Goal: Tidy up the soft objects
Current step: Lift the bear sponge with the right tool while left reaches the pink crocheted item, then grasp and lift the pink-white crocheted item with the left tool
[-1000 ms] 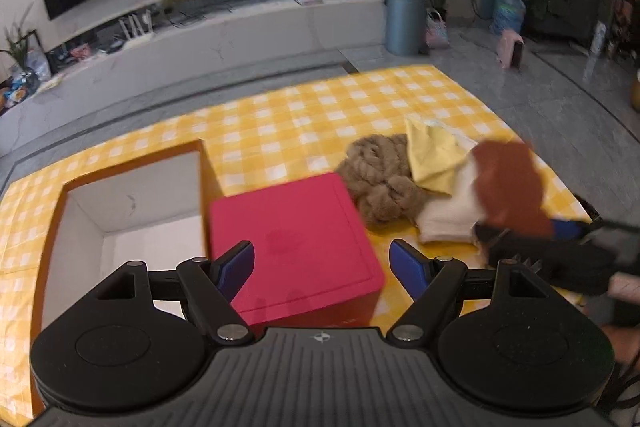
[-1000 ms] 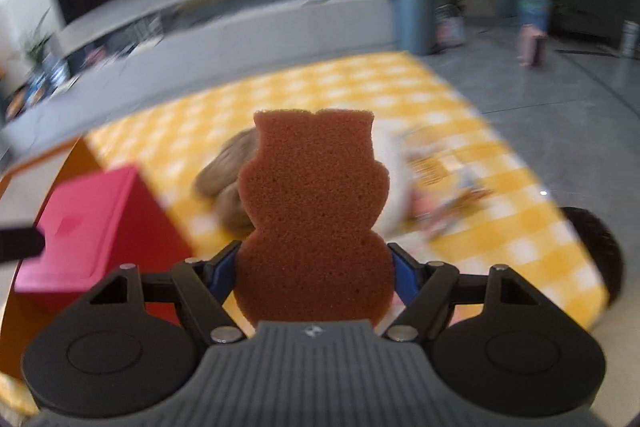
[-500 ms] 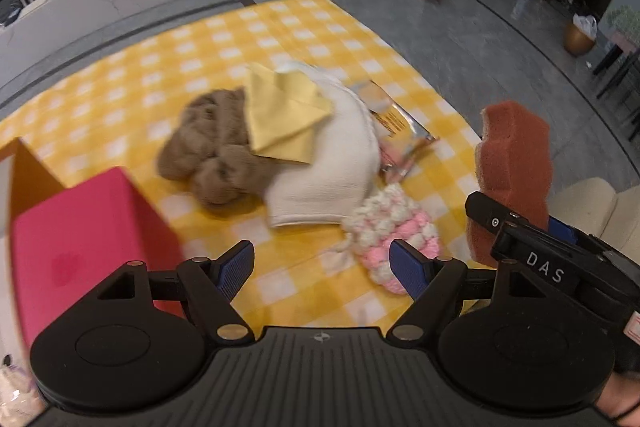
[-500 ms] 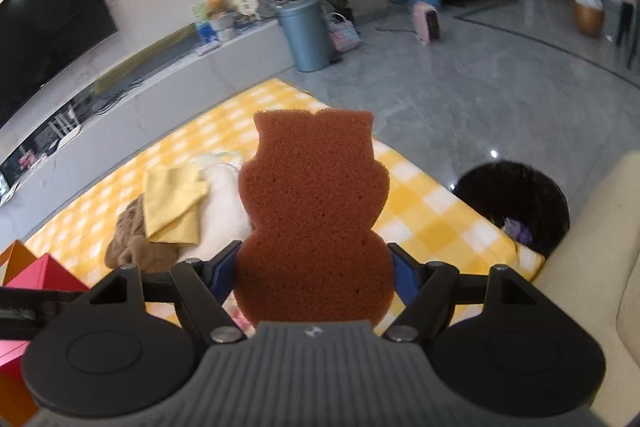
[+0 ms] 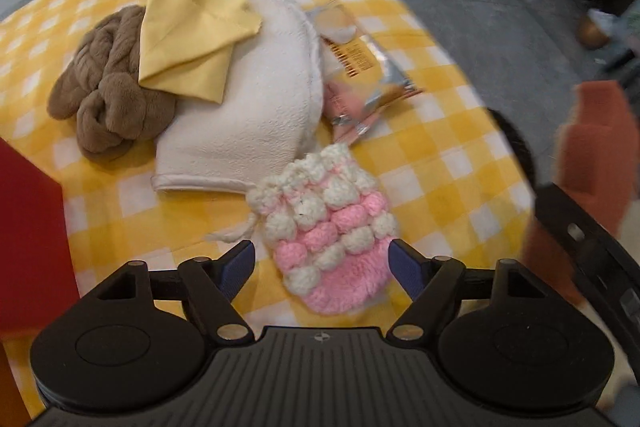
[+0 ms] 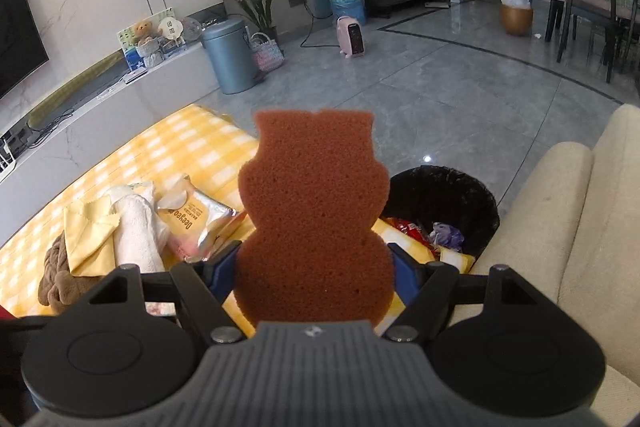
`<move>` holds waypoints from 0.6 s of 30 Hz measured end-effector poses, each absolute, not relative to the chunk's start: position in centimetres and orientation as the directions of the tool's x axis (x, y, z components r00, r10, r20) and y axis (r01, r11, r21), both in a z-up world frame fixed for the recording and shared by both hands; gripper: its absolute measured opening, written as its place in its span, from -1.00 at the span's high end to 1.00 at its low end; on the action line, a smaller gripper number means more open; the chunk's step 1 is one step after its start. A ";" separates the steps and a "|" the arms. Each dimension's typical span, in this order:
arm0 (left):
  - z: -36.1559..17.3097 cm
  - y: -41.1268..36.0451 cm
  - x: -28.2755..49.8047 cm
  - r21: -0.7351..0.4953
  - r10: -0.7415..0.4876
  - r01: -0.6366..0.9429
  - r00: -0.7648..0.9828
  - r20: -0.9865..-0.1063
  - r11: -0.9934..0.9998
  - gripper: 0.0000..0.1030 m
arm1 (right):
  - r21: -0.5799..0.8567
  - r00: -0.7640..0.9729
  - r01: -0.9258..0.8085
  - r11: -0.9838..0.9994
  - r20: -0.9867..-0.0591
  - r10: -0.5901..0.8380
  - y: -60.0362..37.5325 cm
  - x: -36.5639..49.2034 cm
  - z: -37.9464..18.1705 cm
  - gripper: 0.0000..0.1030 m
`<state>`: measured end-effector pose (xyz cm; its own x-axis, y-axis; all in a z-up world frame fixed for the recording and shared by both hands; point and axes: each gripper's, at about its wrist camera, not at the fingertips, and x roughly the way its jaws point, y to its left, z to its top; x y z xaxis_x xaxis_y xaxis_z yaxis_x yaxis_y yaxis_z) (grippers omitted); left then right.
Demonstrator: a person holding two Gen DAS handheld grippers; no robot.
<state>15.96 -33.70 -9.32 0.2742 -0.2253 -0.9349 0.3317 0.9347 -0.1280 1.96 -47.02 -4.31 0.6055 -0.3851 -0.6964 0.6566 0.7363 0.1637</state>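
cloth (image 5: 420, 163): yellow check, covers the table; all the loose soft items lie on it
red box (image 5: 28, 239): at the left edge of the left view, lid side up, just left of the pile
towel (image 5: 248, 99): white, folded, middle of the pile; yellow rag (image 5: 188, 35) draped over its far-left corner, brown plush (image 5: 108, 95) touching its left side
bin (image 6: 444, 203): black, on the floor off the table's edge, already holds wrappers (not a place for soft items, I judge)
sponge (image 6: 316, 223): brown, bear-shaped, upright; right gripper (image 6: 316, 267) clamped on its lower lobe, both pads pressing its sides
packet (image 5: 360, 75): foil snack wrapper, partly under the towel's right edge; not soft, leave it
pouch (image 5: 332, 227): pink and white crochet, nearest item; drawstring trails to its left
left gripper (image 5: 320, 263): jaws wide apart, nothing held; pouch lies between and just ahead of the fingertips, pads not on it
step in hand: judged to be the left pick of the pouch
how to do it well: come straight down so the pads straddle the pouch's wide lower half; right pad looks close to its edge, so shift slightly right first
grip: close until the yarn compresses, no harder; bobbles will give, so seat deep
risk: snagging the drawstring or pinching the cloth below; lift a little and check before moving off
right hand: keep the sponge clear of the left hand's path
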 end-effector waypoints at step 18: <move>-10.9 -36.3 16.6 -0.175 -0.219 0.175 0.281 -0.934 0.969 0.11 | 0.237 0.644 0.640 0.731 -0.685 -0.341 -48.5 0.6 -4.6 -0.45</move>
<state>16.63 -36.32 -10.91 0.2812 -0.2194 -0.9342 0.1745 0.9690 -0.1750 0.62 -48.53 -4.59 0.6440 -0.3415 -0.6846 0.6396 0.7313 0.2369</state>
